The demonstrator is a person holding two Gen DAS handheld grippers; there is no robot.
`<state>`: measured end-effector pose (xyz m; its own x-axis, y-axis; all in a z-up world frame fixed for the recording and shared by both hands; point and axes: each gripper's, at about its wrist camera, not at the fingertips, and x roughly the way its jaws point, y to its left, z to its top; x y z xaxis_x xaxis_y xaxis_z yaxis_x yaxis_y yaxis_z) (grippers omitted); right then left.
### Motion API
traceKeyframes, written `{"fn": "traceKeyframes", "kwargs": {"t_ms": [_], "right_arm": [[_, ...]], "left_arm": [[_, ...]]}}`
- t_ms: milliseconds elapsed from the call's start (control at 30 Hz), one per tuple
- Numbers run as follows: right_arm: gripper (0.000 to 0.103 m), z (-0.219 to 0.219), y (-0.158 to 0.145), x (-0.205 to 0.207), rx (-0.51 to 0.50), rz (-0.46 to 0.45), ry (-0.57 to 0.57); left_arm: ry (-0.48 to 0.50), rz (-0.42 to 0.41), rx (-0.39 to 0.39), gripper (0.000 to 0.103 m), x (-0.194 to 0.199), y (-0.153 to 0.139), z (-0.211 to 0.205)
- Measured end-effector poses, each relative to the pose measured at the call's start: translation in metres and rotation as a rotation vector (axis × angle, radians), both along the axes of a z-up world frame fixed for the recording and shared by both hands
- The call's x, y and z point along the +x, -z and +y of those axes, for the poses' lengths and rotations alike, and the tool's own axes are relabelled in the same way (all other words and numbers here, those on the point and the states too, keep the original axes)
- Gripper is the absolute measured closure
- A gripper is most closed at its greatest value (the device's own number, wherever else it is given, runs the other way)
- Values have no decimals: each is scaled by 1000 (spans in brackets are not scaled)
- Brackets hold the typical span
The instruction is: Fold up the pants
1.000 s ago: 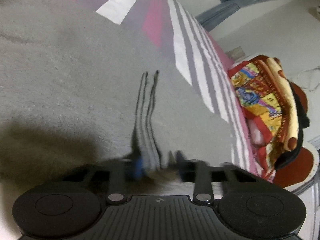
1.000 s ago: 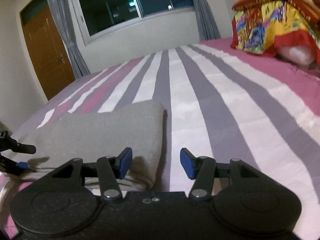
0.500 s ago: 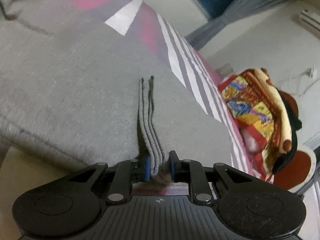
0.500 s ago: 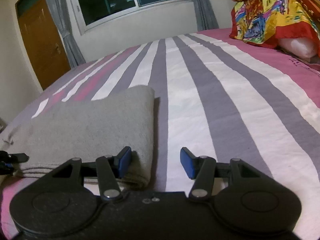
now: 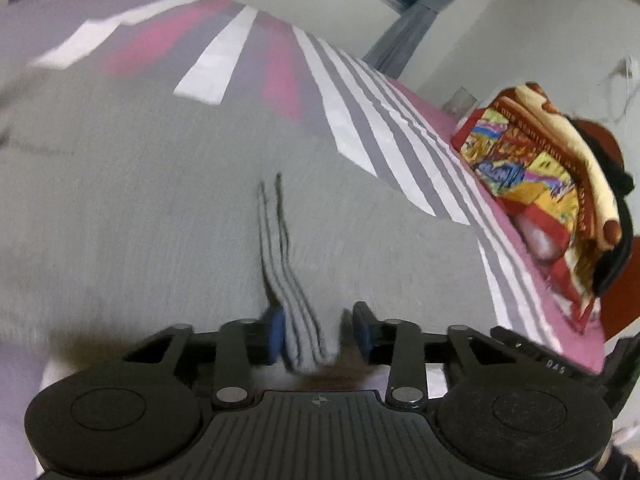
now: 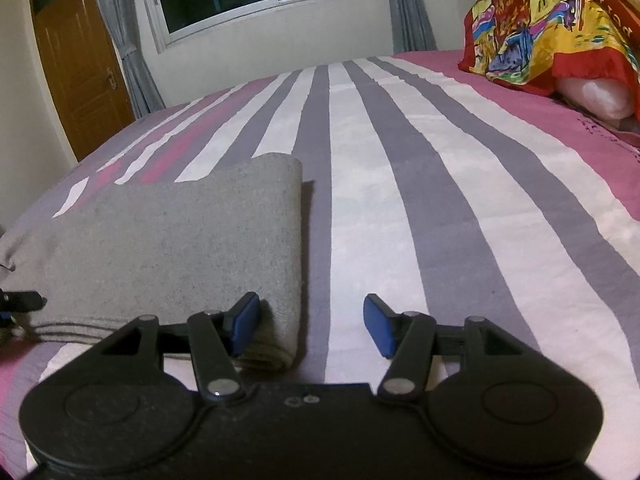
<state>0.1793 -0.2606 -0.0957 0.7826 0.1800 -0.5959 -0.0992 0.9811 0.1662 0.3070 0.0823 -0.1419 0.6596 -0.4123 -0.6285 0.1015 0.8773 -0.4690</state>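
Pants (image 5: 160, 216), grey and thick like fleece, lie folded into a flat stack on the striped bedspread (image 5: 360, 120), near its front edge. Seen from the left wrist, the stacked layers bunch into a ridge of edges that runs straight into the left gripper (image 5: 318, 332); its jaws have just been opening, and the layered edge stands between the blue pads, which now sit a little apart from it, the right pad clearly clear of the cloth. Beyond the pants, at the far right of the bedspread, sits a pile of bright bedding (image 5: 532, 176) with red borders. I would judge the cloth soft, limp and fairly light, not slippery, so it will sag wherever it is unsupported; the layered edge near that gripper, or the rounded fold, looks the best place to pinch all plies together. From the right wrist, the pants (image 6: 168, 248) show as a neat rectangle with a rolled fold along the right side, lying left of the view's centre on the bedspread (image 6: 400, 200). The right gripper (image 6: 312, 330) hovers at their near right corner with jaws spread and nothing between them; its left pad sits just above the corner. On the bedding (image 6: 532, 32) a line of upside-down lettering appears to include the word "happiness"; the rest I cannot read.
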Motion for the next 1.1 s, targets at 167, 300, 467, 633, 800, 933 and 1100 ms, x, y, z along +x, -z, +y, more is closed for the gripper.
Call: {"fn": "traceKeyframes", "kwargs": {"t_ms": [167,300,467,633,800,933,1100], "right_arm": [[44,-1,-8,19,-1,-19,-19],[44,1,-11,54,-24,5,-18],[44,9,-17,111,-74,29,-22],[27,14,-13,134,-124,71,-19],[27,6,-6,87,-111,99,-27],[26,-4,-1,34,-86,103,-23],[25,-14,-10,-11,-51,12,12]], "left_arm": [[-22,-1,18,59,32,-5,4],[-36,39,-7,59,72,4,6],[-33,65,4,59,108,3,3],[-20,60,-3,59,101,9,6],[7,9,70,59,46,7,2],[-2,-4,40,60,2,9,8],[-54,28,19,62,-15,10,12]]}}
